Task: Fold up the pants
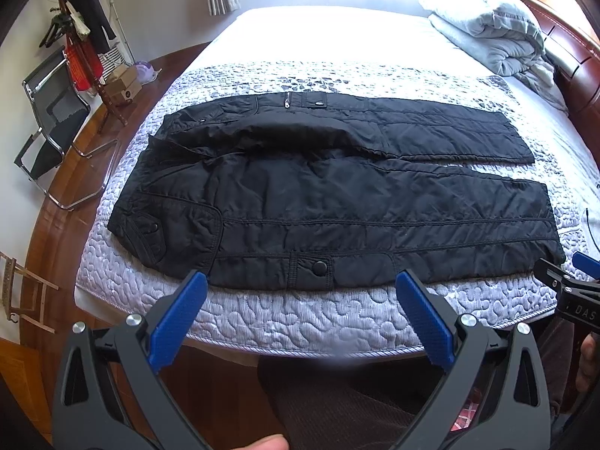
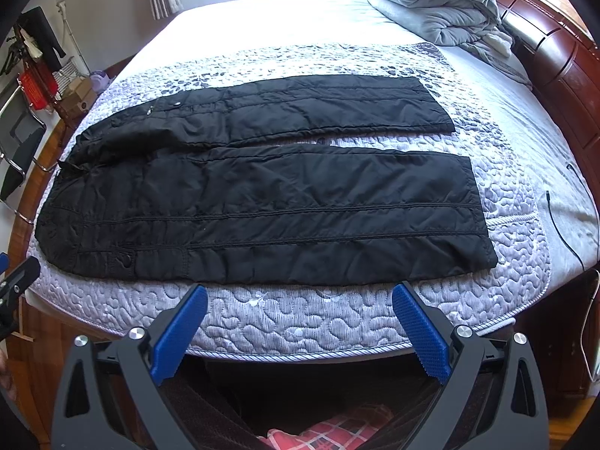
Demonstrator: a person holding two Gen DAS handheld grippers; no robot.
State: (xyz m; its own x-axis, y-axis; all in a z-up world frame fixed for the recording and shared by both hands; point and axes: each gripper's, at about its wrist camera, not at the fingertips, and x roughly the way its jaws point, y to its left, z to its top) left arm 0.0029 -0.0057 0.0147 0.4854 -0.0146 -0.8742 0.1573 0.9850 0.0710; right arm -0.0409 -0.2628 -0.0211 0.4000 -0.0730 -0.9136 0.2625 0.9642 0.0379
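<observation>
Black quilted pants (image 1: 330, 195) lie spread flat across the bed, waist to the left and both legs running right, a strip of bedspread showing between the legs. In the right wrist view the same pants (image 2: 262, 195) fill the middle. My left gripper (image 1: 300, 281) hovers open over the bed's near edge, just short of the near leg's snap pocket. My right gripper (image 2: 300, 292) is open too, in front of the near leg's lower half. Neither holds anything. The right gripper's tip (image 1: 577, 281) shows at the left wrist view's right edge.
The pants rest on a grey-lilac quilted bedspread (image 1: 307, 318). A folded grey duvet (image 1: 487, 30) lies at the far right by the dark wooden headboard (image 2: 562, 60). A chair (image 1: 52, 127), a coat rack and boxes stand on the wood floor at left. A thin black cable (image 2: 562, 225) crosses the bed's right side.
</observation>
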